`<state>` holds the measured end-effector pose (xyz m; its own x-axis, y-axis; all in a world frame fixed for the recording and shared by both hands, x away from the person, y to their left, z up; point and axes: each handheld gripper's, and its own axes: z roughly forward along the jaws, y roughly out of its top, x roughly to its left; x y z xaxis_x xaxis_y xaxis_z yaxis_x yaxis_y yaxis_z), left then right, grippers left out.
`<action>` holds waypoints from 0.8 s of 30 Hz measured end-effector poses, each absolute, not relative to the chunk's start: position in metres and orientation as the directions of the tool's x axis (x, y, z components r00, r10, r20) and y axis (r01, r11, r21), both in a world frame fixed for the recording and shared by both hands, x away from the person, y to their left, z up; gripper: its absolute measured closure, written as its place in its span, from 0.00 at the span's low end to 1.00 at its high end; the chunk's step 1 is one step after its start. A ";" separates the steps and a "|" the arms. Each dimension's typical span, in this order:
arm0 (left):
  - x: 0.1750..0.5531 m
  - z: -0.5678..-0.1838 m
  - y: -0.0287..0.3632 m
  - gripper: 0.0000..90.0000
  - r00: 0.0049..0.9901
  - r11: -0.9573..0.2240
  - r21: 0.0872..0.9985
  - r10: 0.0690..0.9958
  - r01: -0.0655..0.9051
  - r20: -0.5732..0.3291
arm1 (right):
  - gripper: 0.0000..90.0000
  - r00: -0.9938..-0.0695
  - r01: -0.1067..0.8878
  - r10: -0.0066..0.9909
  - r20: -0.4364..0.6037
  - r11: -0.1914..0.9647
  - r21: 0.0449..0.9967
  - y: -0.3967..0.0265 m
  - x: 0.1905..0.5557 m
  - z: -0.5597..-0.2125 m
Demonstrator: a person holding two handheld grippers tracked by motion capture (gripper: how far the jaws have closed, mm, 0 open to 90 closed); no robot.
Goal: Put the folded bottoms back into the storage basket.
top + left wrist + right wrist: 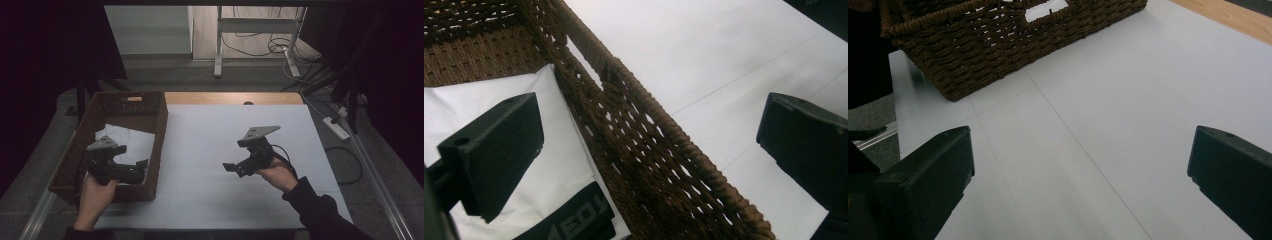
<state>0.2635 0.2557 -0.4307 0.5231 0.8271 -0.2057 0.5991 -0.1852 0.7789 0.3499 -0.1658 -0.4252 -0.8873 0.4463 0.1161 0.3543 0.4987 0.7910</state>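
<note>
Left gripper: black two-jaw gripper (131, 169) with a grey three-cornered plate on top, held in the person's left hand (95, 197); its jaws stand wide apart and straddle the basket's near right wall, one jaw inside, one out over the table; they grasp nothing.
Right gripper: matching black two-jaw gripper (237, 168) in the person's right hand (279, 176), held above the bare table well to the right of the basket; jaws released, spread wide, empty.
Basket: rectangular brown woven wicker basket (157, 131) with a cut-out handle in its end wall, standing at the table's left edge.
Cloth: white folded cloth (559, 165) lying on the basket floor, against the right wall; a black band with pale lettering (574, 220) lies on it at its near end; the letters are too cropped to read.
Table: flat white tabletop (1108, 115) with faint seam lines and a strip of bare wood along the far side; nothing lies on the white part.
Done, as judged: the cloth sits inside the basket, so a placing step looks complete, or a picking step is not begun; the pictures cannot settle which.
Left, as judged: neither gripper grips anything; any grasp of the cloth remains to be made, and the left gripper is the nearer one.
</note>
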 end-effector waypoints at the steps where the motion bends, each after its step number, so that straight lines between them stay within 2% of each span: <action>1: 0.262 -0.431 0.256 0.00 0.524 -0.184 0.781 0.826 0.597 -0.206 | 0.00 -0.887 0.355 0.447 0.117 0.498 0.791 -0.167 0.349 -0.425; 24: 0.239 -0.437 0.253 0.00 0.530 -0.174 0.799 0.823 0.575 -0.202 | 0.00 -0.863 0.371 0.494 0.106 0.477 0.797 -0.199 0.337 -0.429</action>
<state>0.2395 0.2533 -0.4373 0.5301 0.8235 -0.2023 0.5753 -0.1741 0.7992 0.3365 -0.1987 -0.4288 -0.8628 0.4942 0.1061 0.3712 0.4770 0.7967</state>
